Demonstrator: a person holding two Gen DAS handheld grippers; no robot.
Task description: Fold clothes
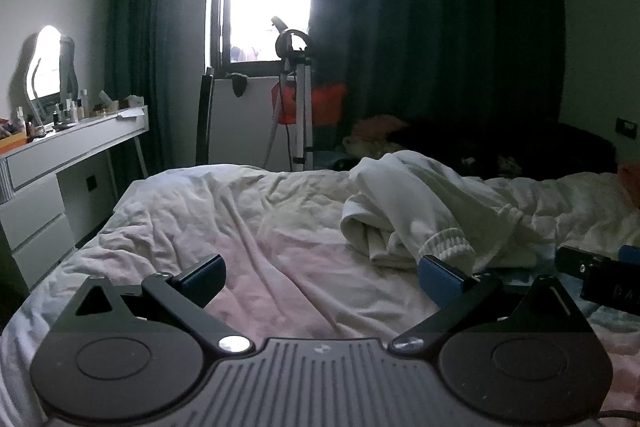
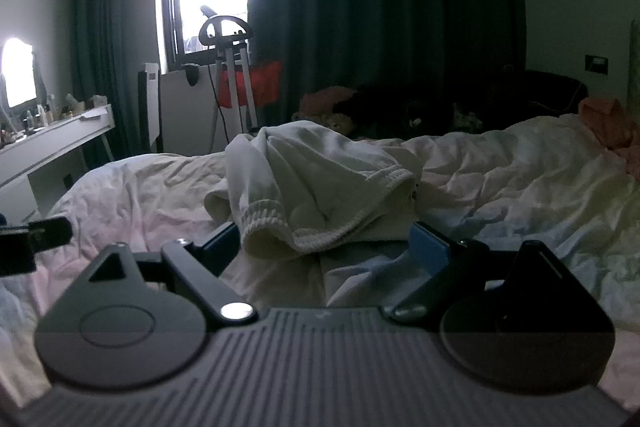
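Observation:
A crumpled white sweatshirt (image 1: 424,211) with ribbed cuffs lies in a heap on the bed; it also shows in the right wrist view (image 2: 320,187). My left gripper (image 1: 320,277) is open and empty, low over the bedding to the left of the heap, its right finger close to a cuff. My right gripper (image 2: 324,247) is open and empty, with a ribbed cuff and hem of the sweatshirt lying between and just beyond its fingers. The right gripper's tip (image 1: 592,275) shows at the right edge of the left wrist view.
The bed has a wrinkled white and pale pink duvet (image 1: 248,227). A white dressing table (image 1: 72,147) with bottles and a mirror stands at the left. A tripod stand (image 1: 298,107) and dark curtains (image 1: 420,27) are behind the bed. Dark and orange clothes (image 2: 608,127) lie at the far side.

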